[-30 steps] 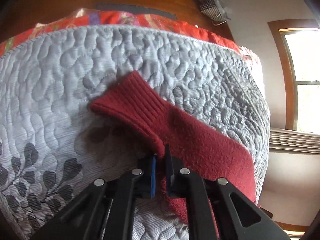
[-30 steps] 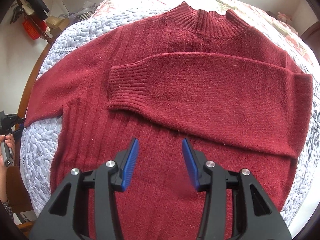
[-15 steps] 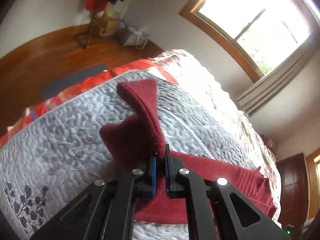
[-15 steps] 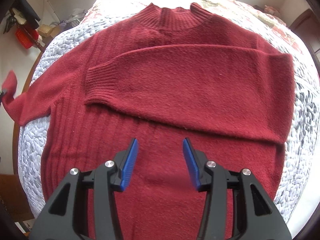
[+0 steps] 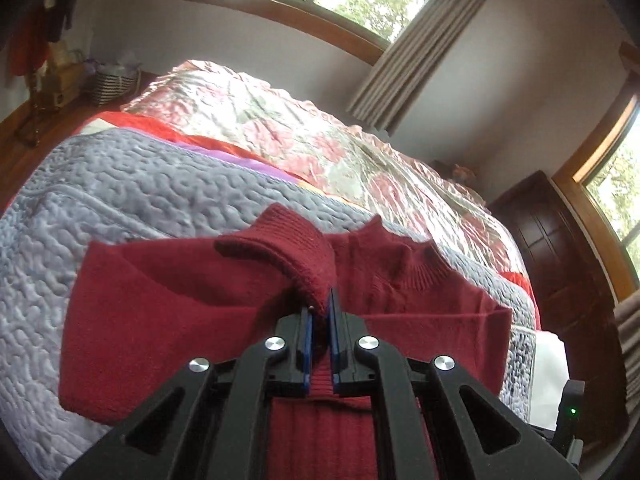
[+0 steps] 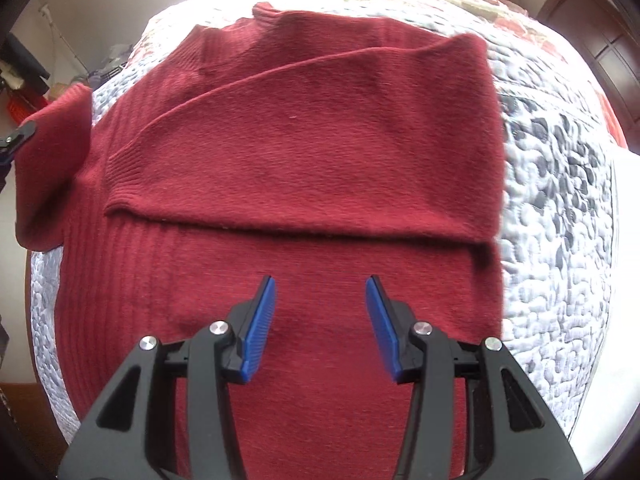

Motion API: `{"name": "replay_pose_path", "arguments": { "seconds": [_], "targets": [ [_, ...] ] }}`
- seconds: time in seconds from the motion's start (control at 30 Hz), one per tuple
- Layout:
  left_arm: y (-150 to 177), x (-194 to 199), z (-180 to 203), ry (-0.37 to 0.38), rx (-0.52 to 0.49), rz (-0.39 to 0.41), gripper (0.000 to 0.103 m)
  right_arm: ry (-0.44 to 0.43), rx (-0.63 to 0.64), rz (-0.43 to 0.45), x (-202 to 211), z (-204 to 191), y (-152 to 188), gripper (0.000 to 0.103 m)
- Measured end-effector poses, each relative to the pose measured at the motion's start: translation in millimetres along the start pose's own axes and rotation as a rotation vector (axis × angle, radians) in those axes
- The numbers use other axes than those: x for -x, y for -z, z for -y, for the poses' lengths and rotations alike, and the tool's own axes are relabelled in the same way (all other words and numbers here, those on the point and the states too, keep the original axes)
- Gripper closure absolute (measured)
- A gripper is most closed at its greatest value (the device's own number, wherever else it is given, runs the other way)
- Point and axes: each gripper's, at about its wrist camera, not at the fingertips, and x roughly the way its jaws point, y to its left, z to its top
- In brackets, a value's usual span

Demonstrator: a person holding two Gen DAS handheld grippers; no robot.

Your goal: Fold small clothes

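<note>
One red sweater [image 6: 304, 168] on quilt [image 6: 560, 184], left gripper [image 5: 320, 312] pinching its cuff [image 5: 296, 256], right gripper [image 6: 320, 304] gaping, empty.

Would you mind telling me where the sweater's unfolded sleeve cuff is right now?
The cuff is pinched in the left gripper, lifted above the sweater, at the far left of the right wrist view.

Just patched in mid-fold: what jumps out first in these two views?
The dark red sweater spread on the grey quilted bedspread, one sleeve already folded across its chest. The left gripper has its jaws shut on the other sleeve's ribbed cuff, lifted above the body. The right gripper hovers open over the lower front.
</note>
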Motion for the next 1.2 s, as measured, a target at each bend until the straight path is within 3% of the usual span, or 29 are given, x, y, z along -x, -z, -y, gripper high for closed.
{"name": "replay_pose_path", "arguments": {
  "seconds": [0.17, 0.33, 0.37, 0.43, 0.53, 0.67, 0.77, 0.9, 1.0, 1.1, 1.2],
  "targets": [
    [33.3, -45.3, 45.8, 0.005, -0.077, -0.09, 0.097, -0.008, -0.025, -0.008, -1.6, 25.3, 4.2, 0.056],
    [60.5, -85.8, 66.7, -0.029, -0.144, -0.177, 0.096, -0.017, -0.033, -0.024, -5.6, 41.1, 7.3, 0.056],
    [64.4, -91.9, 69.8, -0.027, -0.154, -0.202, 0.092, -0.017, -0.034, -0.026, -6.2, 43.2, 7.6, 0.056],
    [75.6, -100.7, 77.9, -0.007, -0.187, -0.26, 0.086, -0.018, -0.034, -0.032, -6.8, 48.5, 8.8, 0.056],
    [92.7, -95.6, 100.3, 0.077, -0.322, -0.311, 0.071, -0.018, -0.033, -0.035, -5.8, 53.4, 10.1, 0.056],
    [100.5, -72.0, 101.8, 0.156, -0.365, -0.337, 0.068, -0.031, -0.03, -0.018, -1.6, 50.3, 0.9, 0.056],
    [89.1, -48.2, 79.8, 0.109, -0.323, -0.293, 0.058, -0.073, -0.008, -0.004, 4.4, 44.8, -12.2, 0.056],
    [64.7, -18.9, 33.2, -0.098, -0.27, -0.207, 0.057, -0.147, 0.032, 0.003, 7.1, 20.7, -37.7, 0.056],
    [48.5, -3.2, 2.5, -0.199, -0.224, -0.172, 0.057, -0.225, 0.05, -0.008, -0.9, -2.9, -62.4, 0.055],
    [35.5, 11.7, -22.4, -0.243, -0.17, -0.145, 0.057, -0.306, 0.04, -0.058, -20.4, -21.8, -84.1, 0.053],
    [27.9, 23.9, -40.3, -0.268, -0.131, -0.127, 0.053, -0.319, 0.025, -0.117, -43.5, -38.3, -98.4, 0.053]
  ]
}}
